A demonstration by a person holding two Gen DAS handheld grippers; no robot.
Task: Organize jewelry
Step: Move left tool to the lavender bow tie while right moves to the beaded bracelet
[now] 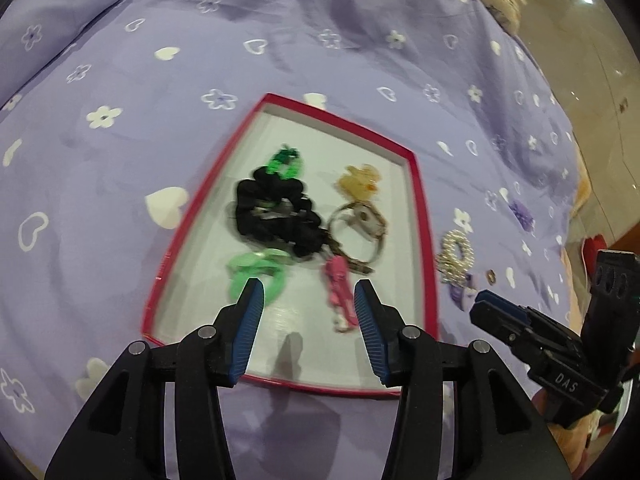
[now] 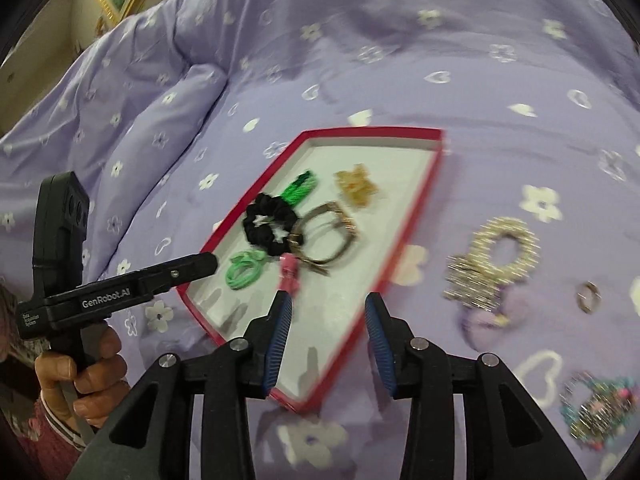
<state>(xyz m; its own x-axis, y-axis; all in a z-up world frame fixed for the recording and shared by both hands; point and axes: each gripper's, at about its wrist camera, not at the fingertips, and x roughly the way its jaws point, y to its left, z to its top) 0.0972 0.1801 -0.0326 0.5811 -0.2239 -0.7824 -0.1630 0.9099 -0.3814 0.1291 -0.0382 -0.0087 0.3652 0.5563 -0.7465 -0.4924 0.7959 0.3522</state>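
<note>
Lilac floral bedding (image 1: 168, 128) is spread beneath a red-rimmed tray (image 1: 421, 216), whose long axis runs from near to far. Inside are seen a black scrunchie (image 1: 276, 210), green hair ties (image 1: 256, 276) and a pink clip (image 1: 339, 284) pointing nearward. A pearl scrunchie (image 2: 500, 252) lies right of the rim. Both the left gripper (image 1: 308, 300) and right gripper (image 2: 328, 312) are held partly open, empty, over the tray's near edge.

Both wrist cameras look steeply down, close, sharing the red-rimmed tray (image 1: 420, 216) on the bedspread (image 2: 360, 60).
</note>
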